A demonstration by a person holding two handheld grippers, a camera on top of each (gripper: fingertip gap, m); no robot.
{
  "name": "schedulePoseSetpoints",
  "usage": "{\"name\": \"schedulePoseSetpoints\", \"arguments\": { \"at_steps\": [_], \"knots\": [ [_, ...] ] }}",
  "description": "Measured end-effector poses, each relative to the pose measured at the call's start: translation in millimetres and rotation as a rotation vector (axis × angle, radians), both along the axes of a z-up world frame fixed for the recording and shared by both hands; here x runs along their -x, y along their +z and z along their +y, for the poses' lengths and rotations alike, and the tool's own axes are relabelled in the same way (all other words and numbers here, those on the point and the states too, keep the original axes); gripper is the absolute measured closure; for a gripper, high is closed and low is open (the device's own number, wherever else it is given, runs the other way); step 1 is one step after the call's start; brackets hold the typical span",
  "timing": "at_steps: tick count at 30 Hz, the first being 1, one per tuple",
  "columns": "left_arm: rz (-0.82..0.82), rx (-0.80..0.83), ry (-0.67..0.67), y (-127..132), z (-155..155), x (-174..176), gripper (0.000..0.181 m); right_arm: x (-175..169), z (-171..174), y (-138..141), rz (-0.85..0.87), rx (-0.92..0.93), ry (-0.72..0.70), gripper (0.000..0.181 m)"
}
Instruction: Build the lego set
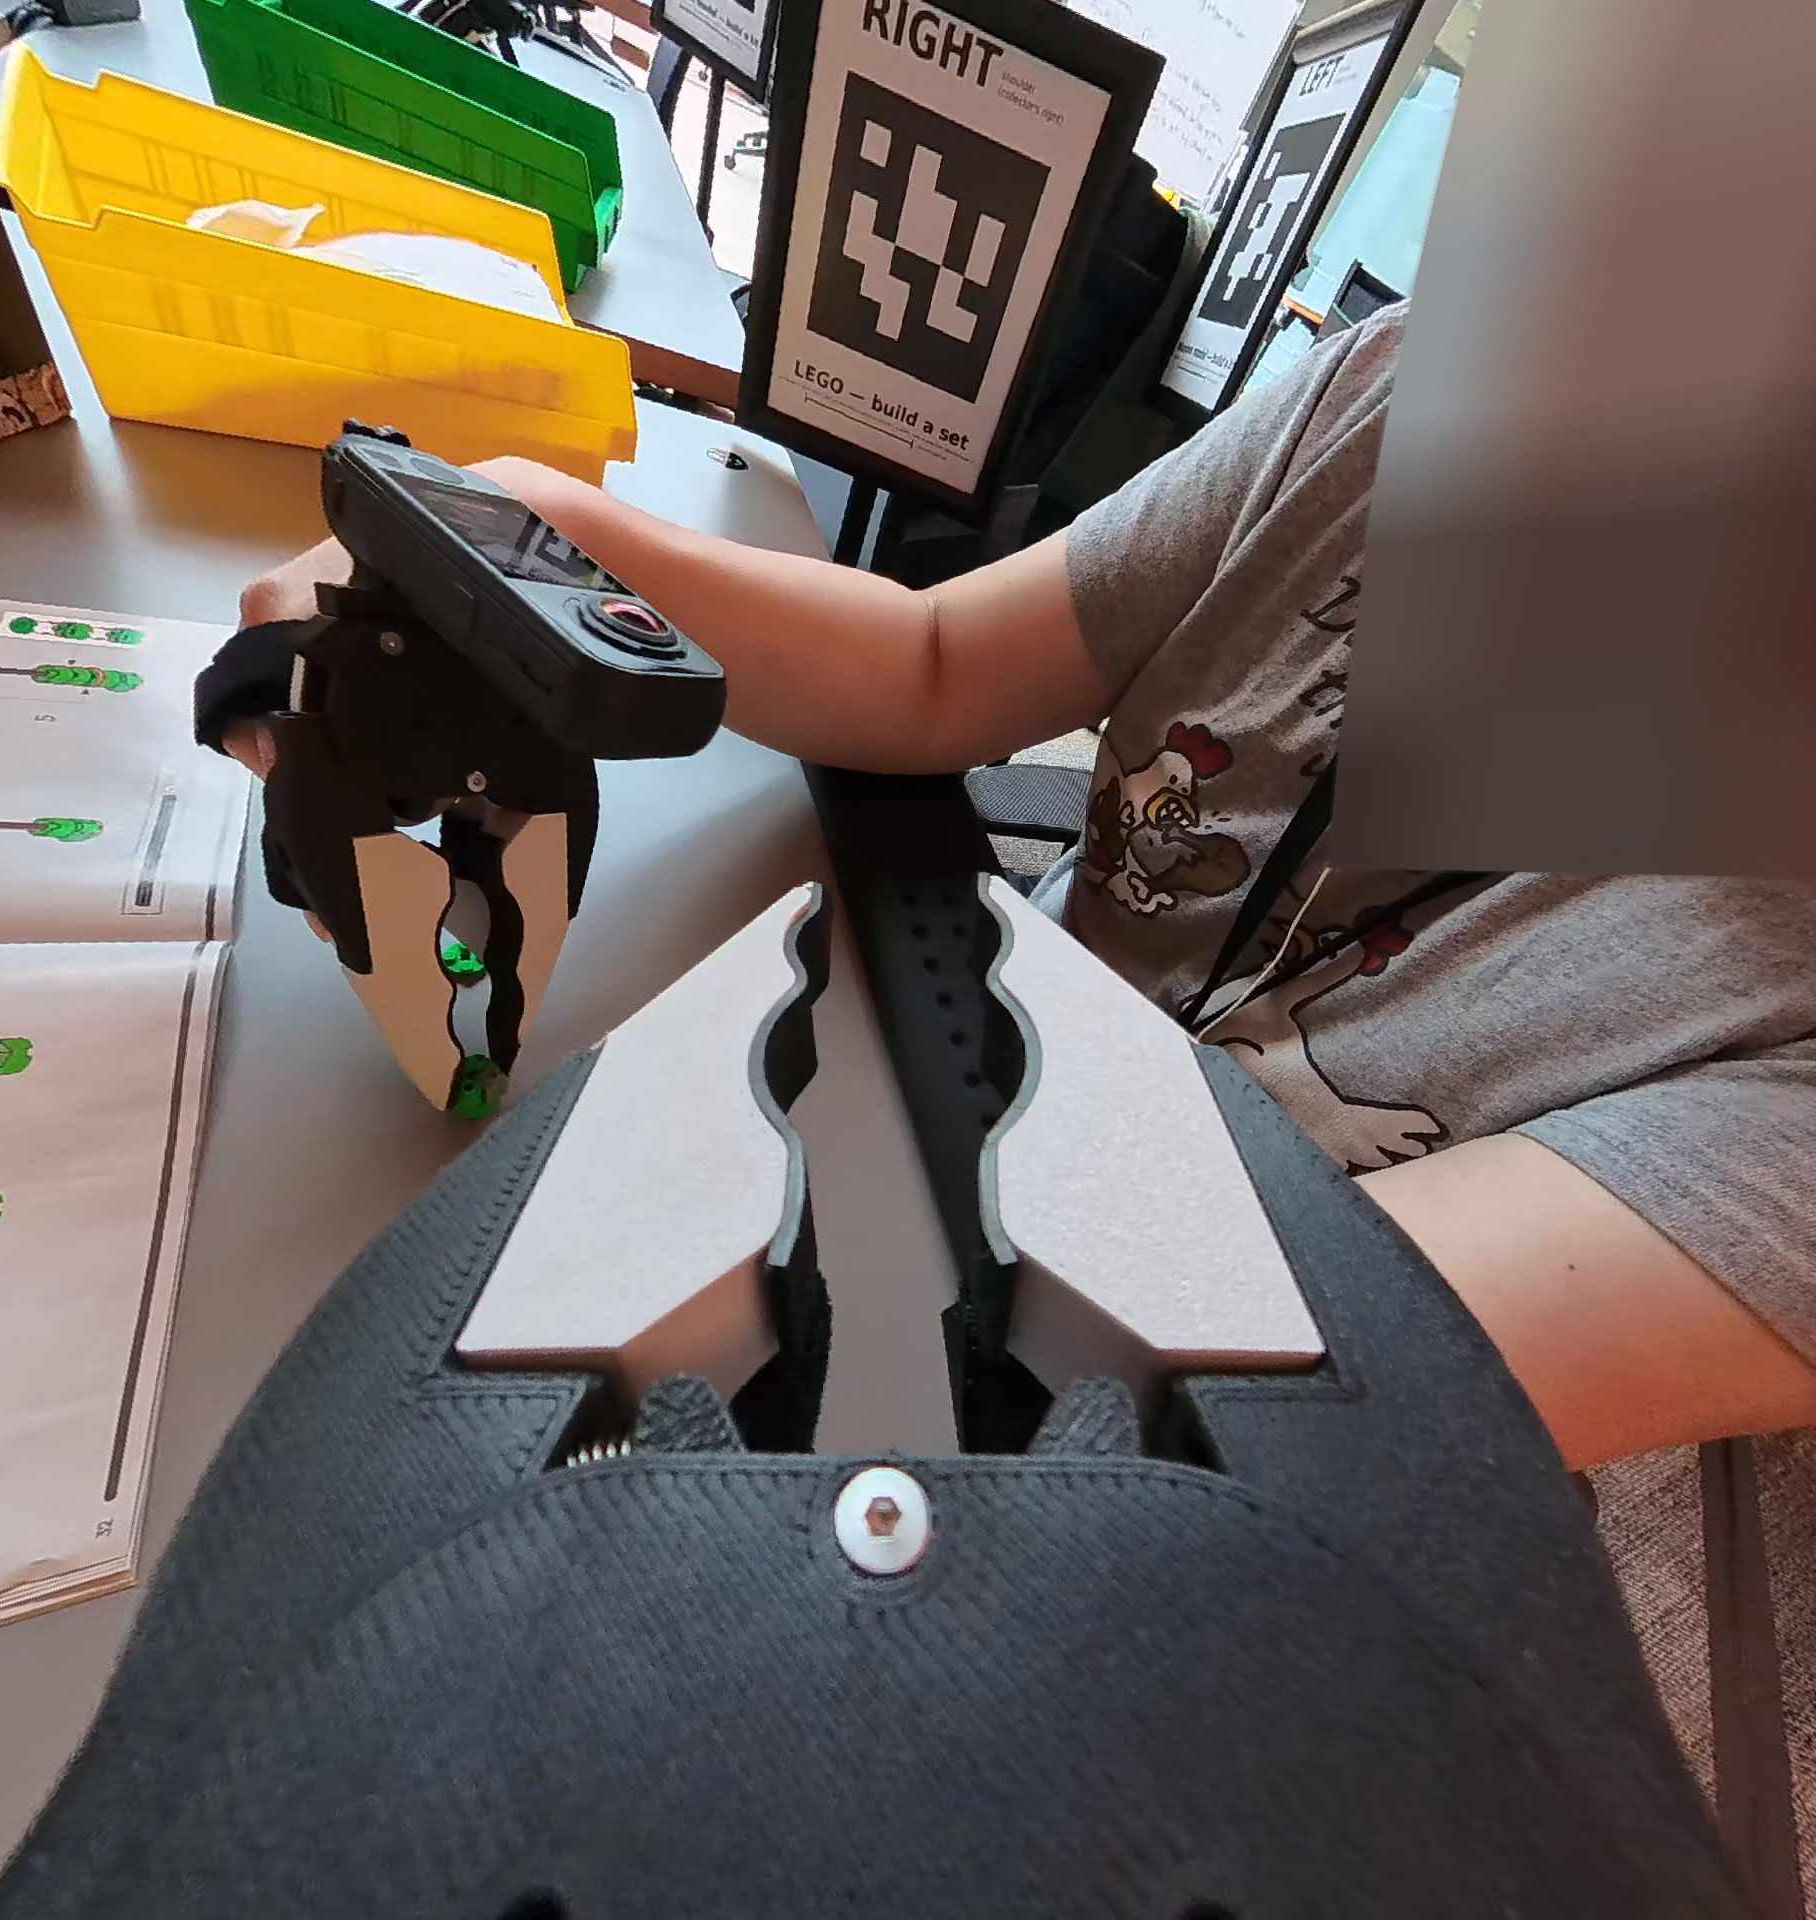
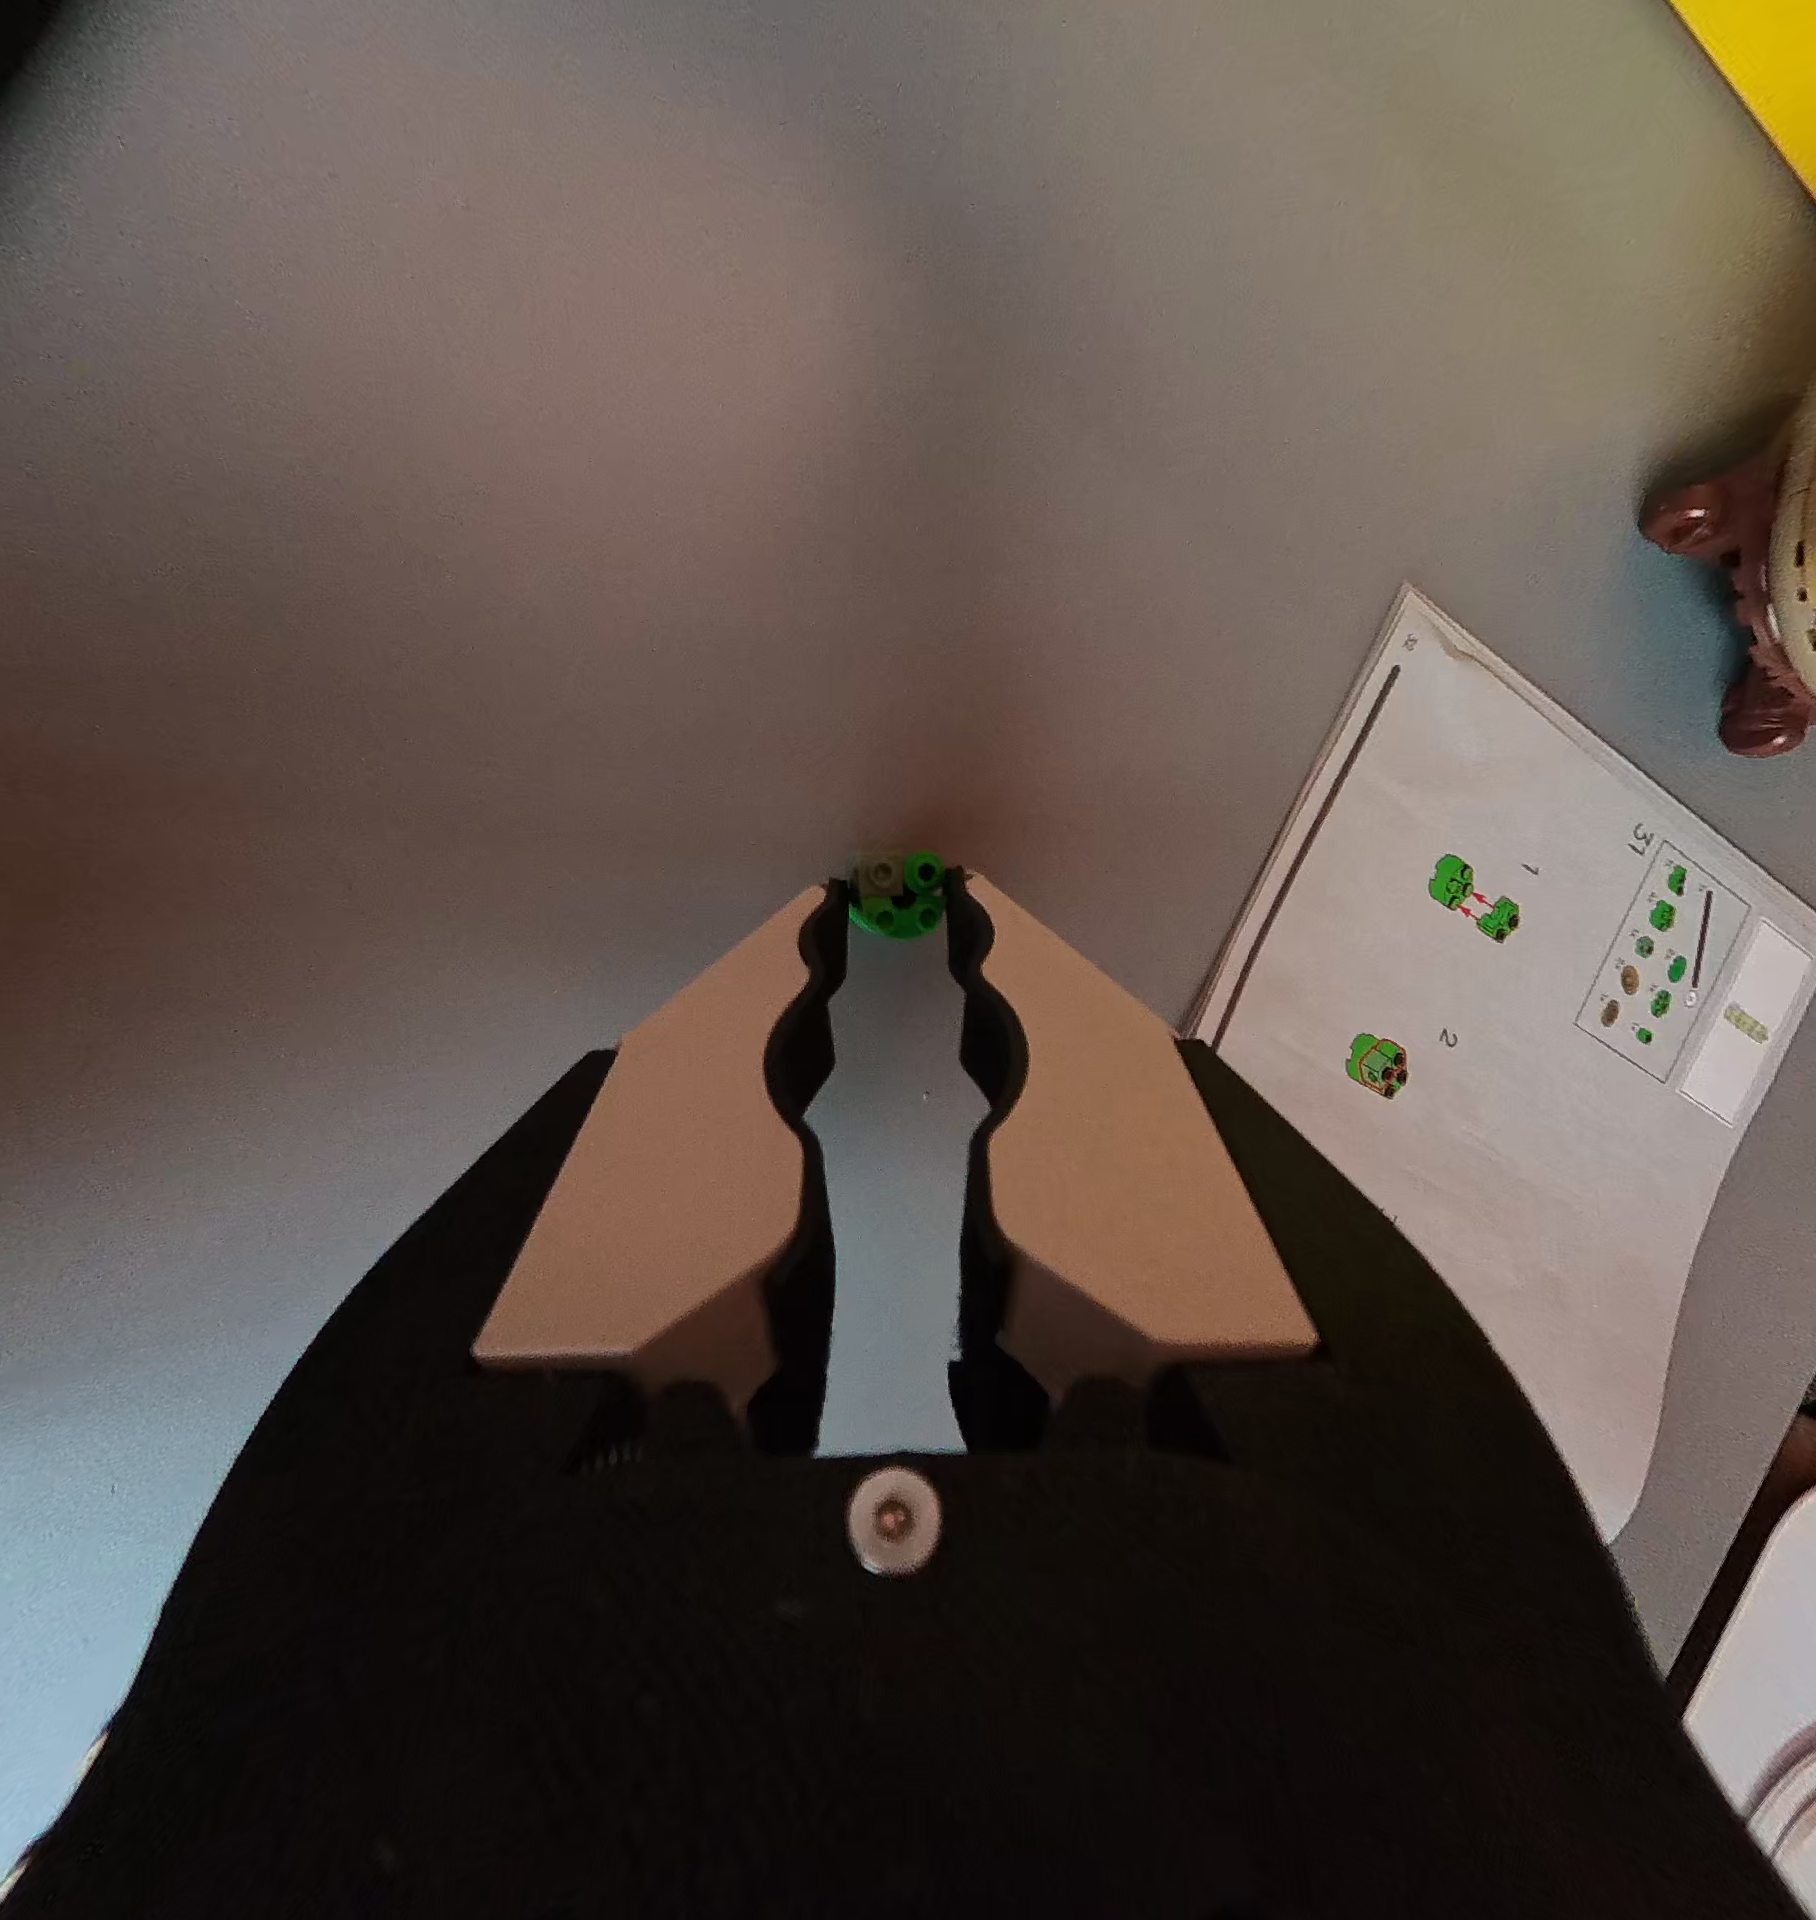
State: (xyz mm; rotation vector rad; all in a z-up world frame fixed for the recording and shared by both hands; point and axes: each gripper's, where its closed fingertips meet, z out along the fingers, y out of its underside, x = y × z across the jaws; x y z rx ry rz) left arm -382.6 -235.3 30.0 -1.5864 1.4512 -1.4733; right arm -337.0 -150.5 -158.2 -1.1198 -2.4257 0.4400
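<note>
Right wrist view: right gripper [image 2: 896, 899] pinches a round green brick [image 2: 891, 904] at 12 o'clock; keep it level. Left gripper [image 1: 904, 935] gapes empty.

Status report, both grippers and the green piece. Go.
Right gripper shut on green round brick, fingertips down at the table. Left gripper open, empty, off the table edge. Instruction booklet alongside; nothing blocking.

Grey table [image 1: 343, 1091] — bearing an open instruction booklet [image 1: 62, 1247], a yellow bin [image 1: 291, 312] with a green bin [image 1: 416, 114] behind, a small green lego piece [image 2: 891, 906], and a tan-and-brown model [image 2: 1808, 582] near the booklet.
</note>
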Motion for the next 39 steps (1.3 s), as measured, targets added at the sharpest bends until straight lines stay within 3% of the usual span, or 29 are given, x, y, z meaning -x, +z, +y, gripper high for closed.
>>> {"name": "schedulePoseSetpoints", "arguments": {
  "at_steps": [1,5,8,11,15,18,20,24,29,31,34,39],
  "knots": [
    [0.001,0.002,-0.001,-0.2,-0.1,-0.1,0.156,0.0,0.4,-0.1,0.000,-0.003,-0.004,0.162],
    [-0.001,0.004,-0.004,-0.4,0.0,-0.6,0.156,0.1,-0.4,2.5,0.011,0.020,-0.030,0.159],
    [-0.006,0.008,-0.008,-0.7,0.8,-0.9,0.156,-0.3,3.4,20.3,0.074,0.028,-0.065,0.155],
    [-0.002,0.020,0.004,-2.4,4.5,-1.8,0.156,-14.7,11.3,69.2,0.200,0.014,-0.146,0.155],
    [0.034,0.034,0.039,-9.0,13.0,-4.4,0.156,-46.0,21.4,148.4,0.381,-0.026,-0.361,0.133],
    [0.072,0.024,0.102,-14.9,25.3,-5.8,0.156,-77.8,34.9,177.0,0.400,-0.111,-0.578,0.132],
    [0.086,0.004,0.156,-16.7,36.4,-6.6,0.157,-95.6,37.2,188.0,0.405,-0.156,-0.640,0.136],
    [0.081,-0.083,0.308,-4.4,65.3,-12.5,0.156,-125.8,42.2,185.4,0.422,-0.117,-0.753,0.141],
    [-0.186,-0.345,0.471,73.5,78.3,-40.8,0.152,-170.7,59.4,141.8,0.475,-0.096,-0.907,0.145],
    [-0.187,-0.421,0.545,80.2,82.9,-47.3,0.149,-182.9,64.5,126.7,0.537,-0.092,-0.931,0.146],
    [-0.033,-0.411,0.694,47.3,94.9,-43.8,0.142,-191.0,70.0,117.4,0.658,-0.074,-0.948,0.150],
    [0.176,-0.318,0.838,-63.5,85.5,-34.9,0.134,-192.0,75.2,114.3,0.725,-0.107,-0.957,0.155]
  ]
}}
